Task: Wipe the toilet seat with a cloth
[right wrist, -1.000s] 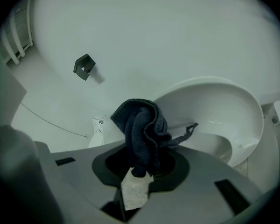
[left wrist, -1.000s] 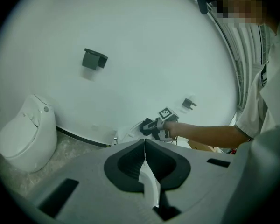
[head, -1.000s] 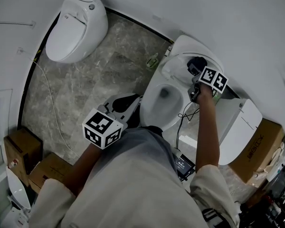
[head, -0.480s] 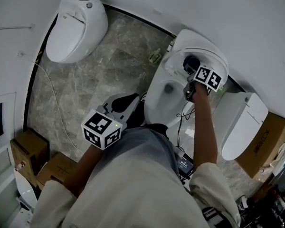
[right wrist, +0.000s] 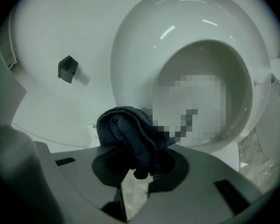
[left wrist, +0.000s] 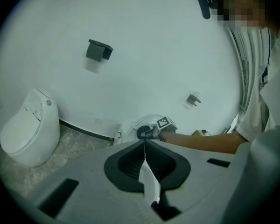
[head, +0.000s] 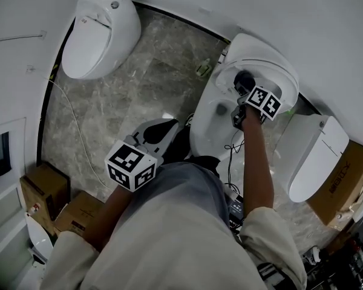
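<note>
- While the person leans over the toilet (head: 201,139), the right gripper (head: 241,92) reaches out toward 1 or 2 o'clock in the head view, marker cube facing up.
- In the right gripper view, the right gripper's (right wrist: 139,161) jaws are clamped on a dark cloth (right wrist: 127,130), which bunches up in folds just beyond the tips.
- From the head view the cloth (head: 245,80) shows as a dark lump at the far end of the bowl, below the raised white lid (head: 263,56).
- The bunched cloth sits at 7 o'clock on the glossy oval toilet seat (right wrist: 130,50) and seems to press on it, though the contact itself is hidden behind the folds.
- The left gripper (head: 166,130) hangs at the toilet's 9 o'clock, apart from it, over the marble floor (head: 139,83).
- In the left gripper view, the left gripper's (left wrist: 144,147) jaws are pressed together with nothing between them.
- A second toilet (head: 100,32) stands at 11 o'clock against the wall, and a third one (head: 308,156) at 4 o'clock.
- Cardboard boxes (head: 42,189) sit at 8 o'clock.
- A dark hook (left wrist: 99,50) is fixed to the white wall at 11 o'clock in the left gripper view.
</note>
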The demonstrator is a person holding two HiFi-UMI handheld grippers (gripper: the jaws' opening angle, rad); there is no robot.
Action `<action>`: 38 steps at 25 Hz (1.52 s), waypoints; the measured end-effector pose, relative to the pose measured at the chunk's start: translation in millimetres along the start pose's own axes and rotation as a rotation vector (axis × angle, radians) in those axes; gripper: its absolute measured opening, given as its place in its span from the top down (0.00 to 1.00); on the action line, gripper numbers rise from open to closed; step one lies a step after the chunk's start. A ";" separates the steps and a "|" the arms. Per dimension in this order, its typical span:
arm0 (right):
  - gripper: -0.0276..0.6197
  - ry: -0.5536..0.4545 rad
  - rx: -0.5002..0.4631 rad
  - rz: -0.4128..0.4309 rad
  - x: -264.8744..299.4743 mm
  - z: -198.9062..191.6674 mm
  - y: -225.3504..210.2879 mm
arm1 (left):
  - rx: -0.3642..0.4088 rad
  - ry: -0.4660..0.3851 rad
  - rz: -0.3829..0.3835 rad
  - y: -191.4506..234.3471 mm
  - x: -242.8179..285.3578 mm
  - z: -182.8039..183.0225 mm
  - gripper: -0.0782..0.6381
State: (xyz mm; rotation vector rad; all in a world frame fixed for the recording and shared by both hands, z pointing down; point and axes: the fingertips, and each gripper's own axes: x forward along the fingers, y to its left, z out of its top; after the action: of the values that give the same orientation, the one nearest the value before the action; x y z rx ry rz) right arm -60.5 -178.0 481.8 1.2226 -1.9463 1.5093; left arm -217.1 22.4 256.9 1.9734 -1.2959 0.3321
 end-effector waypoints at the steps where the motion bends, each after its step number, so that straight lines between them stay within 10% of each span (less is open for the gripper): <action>1: 0.85 -0.006 0.011 0.001 1.6 -1.4 -1.1 | -0.001 0.004 0.000 0.6 1.0 -0.3 0.88; 38: 0.85 0.000 -0.060 -0.096 85.3 -69.7 -56.5 | -0.058 0.194 -0.132 -26.5 74.3 -69.1 0.88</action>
State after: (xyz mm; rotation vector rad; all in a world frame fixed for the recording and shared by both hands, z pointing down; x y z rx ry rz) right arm -74.7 -150.0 601.6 1.2719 -1.8907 1.3929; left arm -148.0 25.9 335.8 1.9156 -1.0368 0.4059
